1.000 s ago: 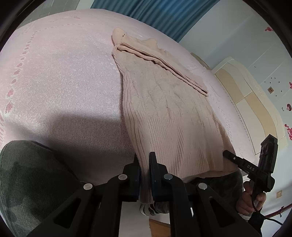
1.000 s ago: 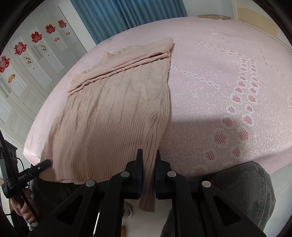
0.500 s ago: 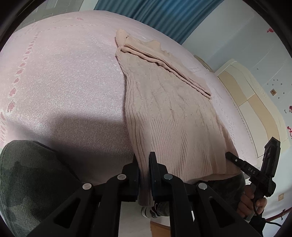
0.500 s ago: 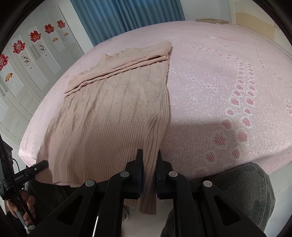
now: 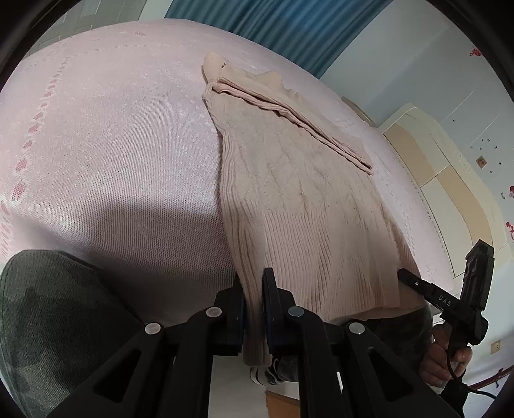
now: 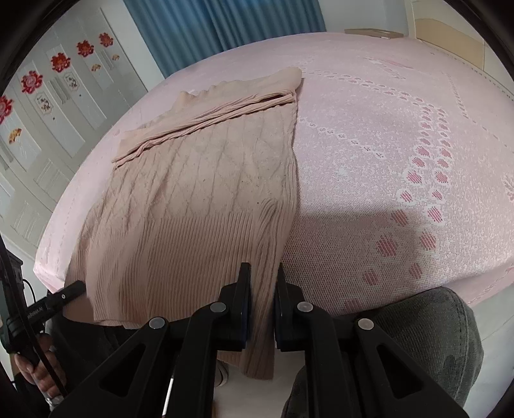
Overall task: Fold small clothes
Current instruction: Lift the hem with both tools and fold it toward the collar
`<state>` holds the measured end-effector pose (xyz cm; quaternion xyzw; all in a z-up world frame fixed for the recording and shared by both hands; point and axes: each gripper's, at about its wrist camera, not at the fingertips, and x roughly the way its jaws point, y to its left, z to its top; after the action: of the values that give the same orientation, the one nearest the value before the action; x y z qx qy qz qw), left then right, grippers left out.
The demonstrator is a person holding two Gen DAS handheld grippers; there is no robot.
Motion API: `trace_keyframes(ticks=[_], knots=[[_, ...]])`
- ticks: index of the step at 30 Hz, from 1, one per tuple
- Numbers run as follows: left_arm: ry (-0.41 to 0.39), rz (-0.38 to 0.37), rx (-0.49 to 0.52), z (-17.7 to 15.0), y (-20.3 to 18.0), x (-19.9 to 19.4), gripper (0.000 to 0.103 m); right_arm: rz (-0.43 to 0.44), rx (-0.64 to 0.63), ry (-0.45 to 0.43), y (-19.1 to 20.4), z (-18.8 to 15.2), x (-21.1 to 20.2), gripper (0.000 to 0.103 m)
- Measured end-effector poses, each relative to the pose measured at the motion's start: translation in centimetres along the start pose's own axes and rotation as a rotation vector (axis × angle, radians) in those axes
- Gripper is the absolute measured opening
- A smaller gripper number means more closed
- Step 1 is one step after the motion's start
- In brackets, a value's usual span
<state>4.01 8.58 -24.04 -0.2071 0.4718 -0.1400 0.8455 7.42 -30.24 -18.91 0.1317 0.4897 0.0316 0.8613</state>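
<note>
A beige cable-knit sweater (image 5: 298, 199) (image 6: 199, 193) lies flat on the pink bed, neck end far away, one sleeve folded across its upper part. Its ribbed hem hangs over the near edge of the bed. My left gripper (image 5: 253, 289) is shut on the hem's left corner, with a strip of knit hanging below the jaws. My right gripper (image 6: 261, 283) is shut on the hem's right corner in the same way. Each gripper shows at the side of the other's view, held by a hand.
The pink patterned bedspread (image 5: 112, 154) (image 6: 401, 135) stretches wide on both sides of the sweater. The person's grey-green trouser knees (image 5: 48, 321) (image 6: 433, 337) stand against the bed's near edge. Blue curtains (image 6: 225, 29) and wardrobe doors (image 6: 48, 96) are beyond the bed.
The sweater has slid slightly away from the near edge and lies a little flatter; both grippers keep their hold on the hem corners.
</note>
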Motion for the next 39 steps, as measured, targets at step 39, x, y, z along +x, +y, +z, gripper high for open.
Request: trace_keyframes(ticks=[39], knots=[[-0.072,-0.157,-0.116,1.8,0.9,-2.6,0.007,0.246,0.083,-0.052,-0.9,0.7,-2.2,0.006]])
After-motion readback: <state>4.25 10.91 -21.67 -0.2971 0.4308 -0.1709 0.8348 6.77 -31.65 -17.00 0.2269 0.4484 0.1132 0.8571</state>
